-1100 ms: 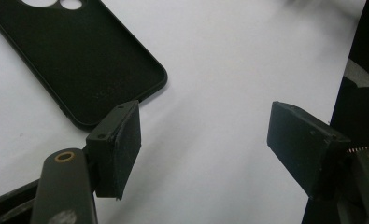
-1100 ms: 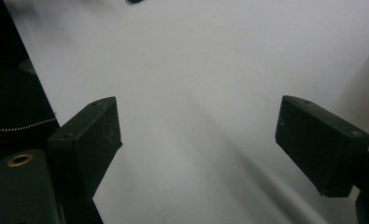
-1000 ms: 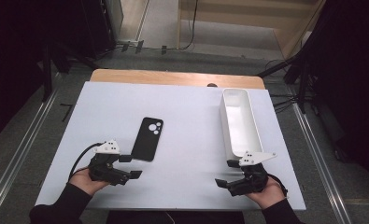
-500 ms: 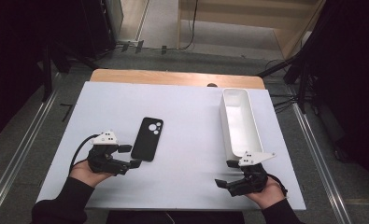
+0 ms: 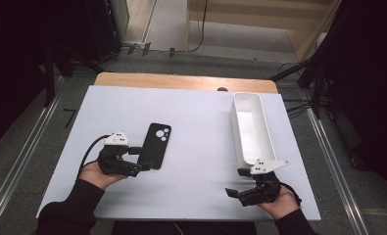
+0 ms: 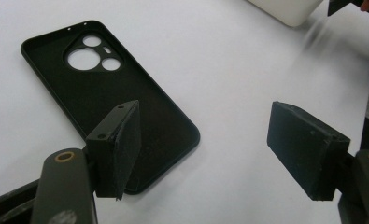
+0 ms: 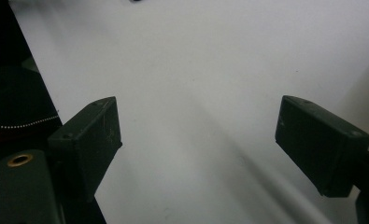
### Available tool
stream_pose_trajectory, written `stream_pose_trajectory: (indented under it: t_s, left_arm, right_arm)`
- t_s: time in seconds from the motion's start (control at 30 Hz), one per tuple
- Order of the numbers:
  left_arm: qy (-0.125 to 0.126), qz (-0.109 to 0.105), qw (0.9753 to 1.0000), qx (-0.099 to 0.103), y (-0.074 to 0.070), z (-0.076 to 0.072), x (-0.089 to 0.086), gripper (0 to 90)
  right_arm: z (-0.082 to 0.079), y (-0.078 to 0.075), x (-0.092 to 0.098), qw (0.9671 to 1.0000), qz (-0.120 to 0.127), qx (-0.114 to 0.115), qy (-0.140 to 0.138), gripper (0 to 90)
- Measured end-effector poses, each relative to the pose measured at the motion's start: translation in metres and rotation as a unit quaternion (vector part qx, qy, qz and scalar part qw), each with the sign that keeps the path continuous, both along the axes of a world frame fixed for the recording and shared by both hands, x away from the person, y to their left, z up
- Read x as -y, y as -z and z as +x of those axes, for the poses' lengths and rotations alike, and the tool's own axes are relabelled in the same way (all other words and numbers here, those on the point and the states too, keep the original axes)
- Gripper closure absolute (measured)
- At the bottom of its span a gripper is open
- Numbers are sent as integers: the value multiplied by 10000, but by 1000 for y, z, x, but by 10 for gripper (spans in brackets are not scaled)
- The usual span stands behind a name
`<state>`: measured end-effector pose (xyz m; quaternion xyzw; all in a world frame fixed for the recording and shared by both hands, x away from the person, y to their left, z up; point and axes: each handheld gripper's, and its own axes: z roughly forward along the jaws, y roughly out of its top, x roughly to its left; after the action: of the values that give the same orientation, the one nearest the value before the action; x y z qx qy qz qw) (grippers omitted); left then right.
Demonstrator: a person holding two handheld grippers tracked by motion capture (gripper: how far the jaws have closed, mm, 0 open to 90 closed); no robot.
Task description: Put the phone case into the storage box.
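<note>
Now reaching: left gripper wide open at near end of black phone case, lying flat left of centre. Next, straddle its edge and close. Right gripper open, idle.

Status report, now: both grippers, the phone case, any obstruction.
Left gripper open at phone case, one jaw over its near end. Right gripper open, holding nothing. Case flat, inside up. White bin well apart.

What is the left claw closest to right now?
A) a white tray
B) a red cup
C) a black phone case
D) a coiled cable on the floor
C: the left claw sits open at the near end of the black phone case, with one jaw over its corner in the left gripper view.
</note>
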<state>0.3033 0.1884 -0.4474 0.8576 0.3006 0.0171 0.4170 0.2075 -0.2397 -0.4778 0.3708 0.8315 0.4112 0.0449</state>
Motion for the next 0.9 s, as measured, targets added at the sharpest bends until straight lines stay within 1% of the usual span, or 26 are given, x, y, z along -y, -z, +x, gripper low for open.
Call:
stream_pose_trajectory:
  t_s: [0.07,0.13,0.23,0.3,0.33,0.37,0.4,0.43,0.47,0.5,0.53,0.57,0.6,0.63,0.67,0.7,0.73,0.8,0.83,0.9]
  left_arm:
    - [-33,5,10000,-37,1,4,1,264]
    - [-80,48,10000,-14,1,8,2,264]
    - [-102,46,9999,-22,2,13,3,266]
    - [-105,90,9999,-11,2,17,5,272]
    - [-98,90,9999,-19,2,18,6,306]
    - [-62,108,9999,-11,3,19,6,306]
    - [-54,89,9999,-33,4,19,7,335]
    - [-51,111,9999,-50,4,20,8,411]
    - [-152,193,9996,-143,6,21,8,490]
    - [-152,193,9996,-143,6,21,8,536]
    - [-163,213,9995,-168,7,21,8,621]
    - [-166,226,9994,-200,8,22,7,662]
    - [-187,220,9993,-236,8,23,6,662]
    - [-155,225,9993,-261,9,23,6,731]
    - [-48,275,9992,-276,10,22,6,791]
    - [-2,334,9991,-263,11,21,7,900]
    - [22,438,9987,-278,11,19,8,900]
    - [15,532,9983,-255,13,19,9,900]
    - [-33,525,9983,-262,14,20,8,900]
    - [-106,510,9981,-338,17,22,6,900]
  right_arm:
    - [0,0,0,10000,-2,0,-14,128]
    - [0,0,-1,10000,-7,10,-25,128]
    - [0,0,0,10000,-20,2,-28,128]
    - [0,1,0,10000,-27,7,-28,128]
    - [0,1,0,10000,-48,2,-19,128]
    - [0,1,0,10000,-48,2,-19,128]
    - [0,1,-1,10000,-48,-4,-22,128]
    - [-1,1,-1,10000,-52,-23,-15,128]
    - [-1,1,-1,10000,-53,-21,-18,128]
    - [-1,1,-1,10000,-53,-21,-18,128]
    - [-1,1,-1,10000,-45,-22,-26,128]
    - [-1,1,-1,10000,-40,-23,-34,128]
    - [-1,1,-1,10000,-40,-23,-34,128]
    - [-1,1,-1,10000,-35,-30,-35,128]
    - [-1,1,-1,10000,-36,-34,-33,128]
    - [-1,1,0,10000,-40,-34,-35,128]
    - [-1,1,0,10000,-39,-29,-44,128]
    - [-2,1,1,10000,-29,-10,-18,128]
    - [-2,1,1,10000,-25,-11,-9,128]
    - [-2,1,1,10000,-27,-11,-9,128]
